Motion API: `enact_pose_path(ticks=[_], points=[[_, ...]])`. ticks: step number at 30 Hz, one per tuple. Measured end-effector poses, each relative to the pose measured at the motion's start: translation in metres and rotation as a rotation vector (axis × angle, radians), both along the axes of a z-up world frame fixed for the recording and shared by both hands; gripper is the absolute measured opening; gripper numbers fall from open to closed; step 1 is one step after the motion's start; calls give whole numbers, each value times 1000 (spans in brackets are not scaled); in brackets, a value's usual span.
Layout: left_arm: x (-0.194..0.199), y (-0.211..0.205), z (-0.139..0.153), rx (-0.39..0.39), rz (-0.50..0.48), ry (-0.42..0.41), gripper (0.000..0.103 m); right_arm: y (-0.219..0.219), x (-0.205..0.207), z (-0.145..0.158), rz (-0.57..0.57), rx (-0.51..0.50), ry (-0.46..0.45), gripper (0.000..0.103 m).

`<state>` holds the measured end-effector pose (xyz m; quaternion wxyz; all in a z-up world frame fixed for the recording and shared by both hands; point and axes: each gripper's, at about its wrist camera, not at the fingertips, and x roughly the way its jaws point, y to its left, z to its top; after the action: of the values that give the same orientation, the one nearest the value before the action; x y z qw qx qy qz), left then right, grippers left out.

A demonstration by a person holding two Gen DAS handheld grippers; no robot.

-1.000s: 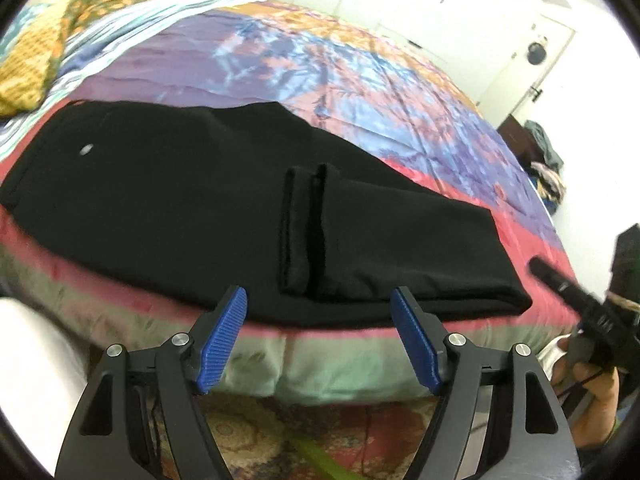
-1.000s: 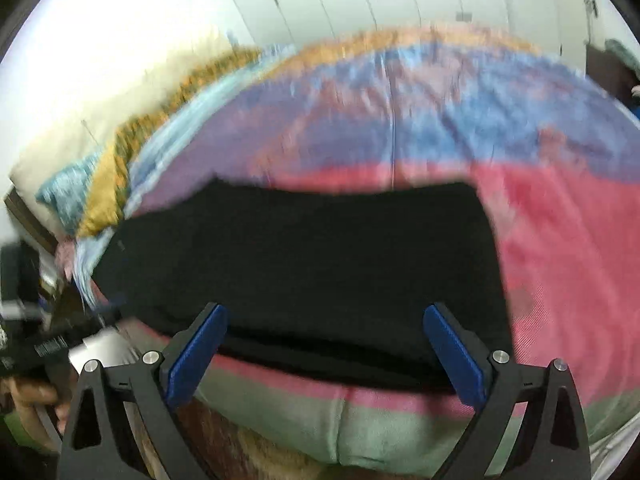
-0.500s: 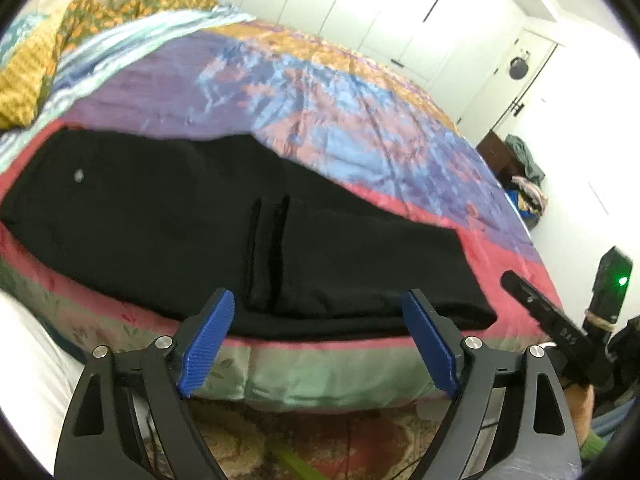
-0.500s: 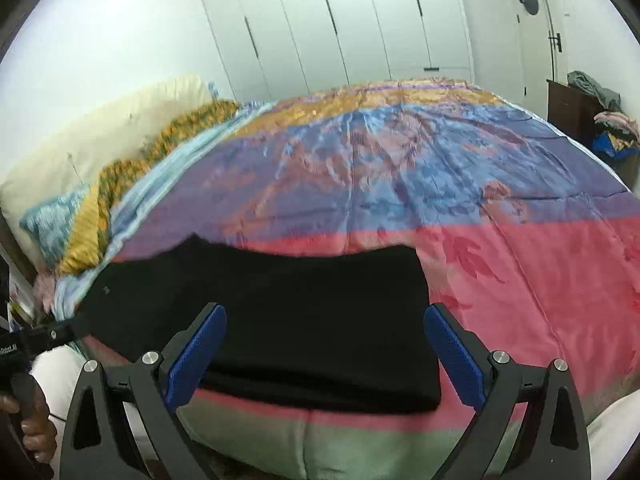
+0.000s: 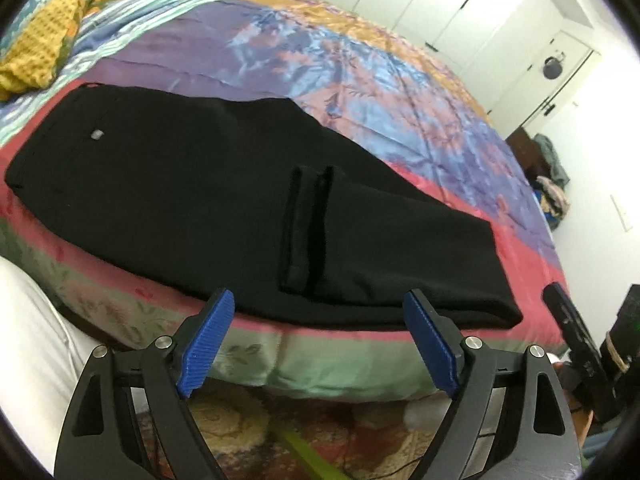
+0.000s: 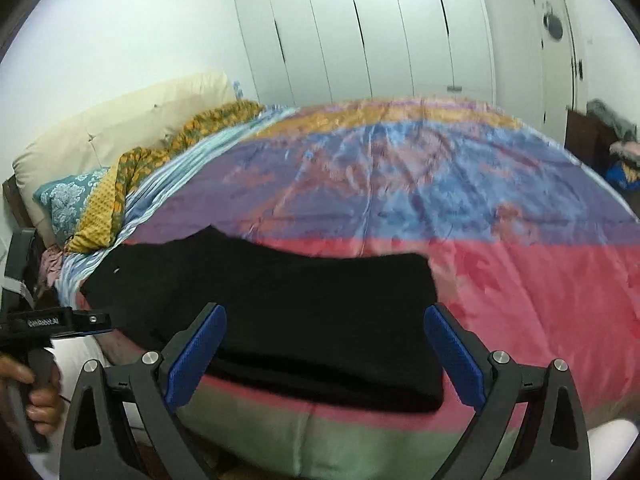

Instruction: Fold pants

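Pants (image 5: 224,200), black, lie flat along the near edge of the bed (image 5: 360,364), legs stacked and the hem ends (image 5: 308,232) already turned back over the thigh, so one lengthwise and one crosswise fold appear done. Judged from this layout, you are between folds: the next move calls for taking the folded knee end (image 5: 492,280) at both corners and carrying it toward the waistband (image 5: 36,152) without dragging the layers apart. Your left gripper (image 5: 320,340) hovers just off the bed edge, tilted down at the cloth, fingers spread wide with nothing between them. Your right gripper (image 6: 324,356) hangs likewise before the folded end, fingers released and empty, clear of the fabric. Each hand (image 6: 36,392) grips only its tool handle.
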<state>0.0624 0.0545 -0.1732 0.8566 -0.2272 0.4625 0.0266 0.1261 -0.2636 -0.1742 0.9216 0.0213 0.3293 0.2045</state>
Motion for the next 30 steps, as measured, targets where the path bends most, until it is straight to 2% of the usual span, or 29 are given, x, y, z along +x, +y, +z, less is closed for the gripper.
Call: enact_pose_path(ticks=[1, 3, 7, 11, 12, 14, 17, 19, 21, 22, 23, 24, 25, 26, 27, 28, 29, 30], points=[[-2, 5, 3, 0, 15, 5, 87, 0, 5, -3, 9, 15, 41, 99], [-5, 18, 5, -31, 47, 5, 88, -6, 8, -6, 4, 72, 53, 99], [-3, 65, -5, -97, 169, -12, 87, -4, 14, -16, 0, 67, 96, 99], [-23, 153, -8, -228, 443, -73, 87, 4, 11, -21, 16, 17, 107, 99], [-30, 171, -6, -217, 513, -85, 87, 7, 10, -23, 23, 10, 112, 99], [-42, 198, -7, -147, 661, -22, 86, 11, 11, -28, 40, 0, 129, 99], [-56, 228, -17, -192, 768, 5, 83, 20, 16, -35, 60, -8, 166, 99], [-54, 242, -21, -219, 764, -8, 77, 25, 13, -35, 77, -9, 162, 99], [-34, 252, -28, -221, 659, 7, 62, 32, 10, -35, 106, -28, 154, 99], [-25, 256, -30, -208, 623, 35, 48, 34, 9, -36, 118, -40, 155, 99], [-16, 259, -30, -176, 594, 50, 39, 36, 9, -37, 123, -45, 157, 99], [-10, 261, -27, -188, 556, 11, 27, 36, 8, -38, 125, -45, 160, 99], [-3, 264, -23, -233, 503, -15, 10, 36, 8, -39, 122, -42, 161, 99], [0, 265, -21, -244, 482, -12, 10, 35, 8, -38, 118, -41, 161, 99], [5, 267, -17, -216, 474, 8, 10, 34, 8, -38, 111, -39, 160, 99], [8, 269, -16, -176, 475, 35, 18, 33, 8, -38, 107, -36, 161, 99], [12, 273, -15, -122, 483, 66, 31, 31, 9, -39, 102, -31, 167, 99], [11, 277, -15, -98, 491, 76, 37, 31, 9, -40, 99, -30, 172, 99]])
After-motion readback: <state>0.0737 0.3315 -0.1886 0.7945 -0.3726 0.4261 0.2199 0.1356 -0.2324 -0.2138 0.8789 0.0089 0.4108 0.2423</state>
